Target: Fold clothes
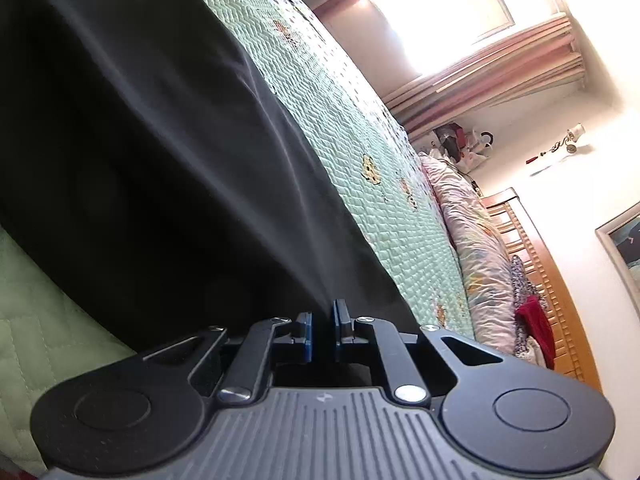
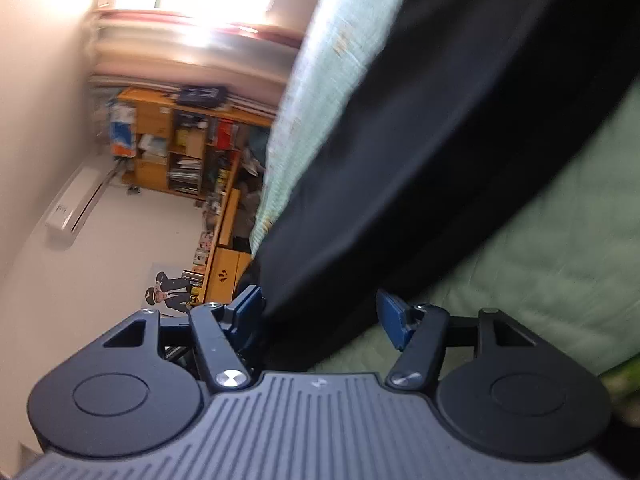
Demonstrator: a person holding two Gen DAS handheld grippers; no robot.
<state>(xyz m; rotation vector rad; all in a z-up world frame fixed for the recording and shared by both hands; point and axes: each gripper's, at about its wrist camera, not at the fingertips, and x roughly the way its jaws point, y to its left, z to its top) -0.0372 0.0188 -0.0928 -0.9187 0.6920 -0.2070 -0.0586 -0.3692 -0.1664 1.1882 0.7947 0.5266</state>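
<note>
The black garment (image 1: 160,160) is spread on the bed's green quilt (image 1: 360,160). The left tool (image 1: 322,330) is clamped shut on its hem, fabric running fwd and away from it. The right tool (image 2: 320,320) is seen wide open, cloth edge btwn the pads, not gripped; it's the nearer one to close next.

Daylight floods through the overexposed glass window (image 1: 436,12) and washes out the white plaster wall (image 1: 560,184). The dark draped cloth garment (image 1: 140,152) shows faint sheen. The right view smears with motion blur (the wooden bookshelf (image 2: 180,148) especially); fisheye curvature bends both frames' edges.
</note>
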